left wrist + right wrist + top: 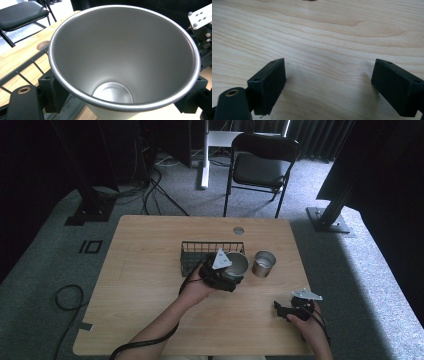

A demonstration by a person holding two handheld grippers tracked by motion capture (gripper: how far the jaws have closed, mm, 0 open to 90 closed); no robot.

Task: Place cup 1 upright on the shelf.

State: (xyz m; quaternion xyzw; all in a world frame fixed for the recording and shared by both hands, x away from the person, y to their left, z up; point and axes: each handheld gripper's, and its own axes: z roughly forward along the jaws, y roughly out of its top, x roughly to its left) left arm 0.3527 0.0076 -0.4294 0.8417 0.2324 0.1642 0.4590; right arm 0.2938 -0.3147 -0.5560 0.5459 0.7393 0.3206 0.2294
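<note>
High view: near the middle of the desk [150,270], the left gripper [227,276] is clamped on a plain steel cup [237,264], held just beside the wire basket [197,252]. Seen from the left gripper view, the cup [125,57] is a tapered, matte grey tumbler with a rolled rim and a small round bottom, empty inside. A second steel cup [263,263] stands close by. Near the desk's front right corner, the right gripper [281,310] rests with jaws wide apart over bare wood.

Wooden table [150,285]: wire basket [200,251], steel cup [263,263] on top.
</note>
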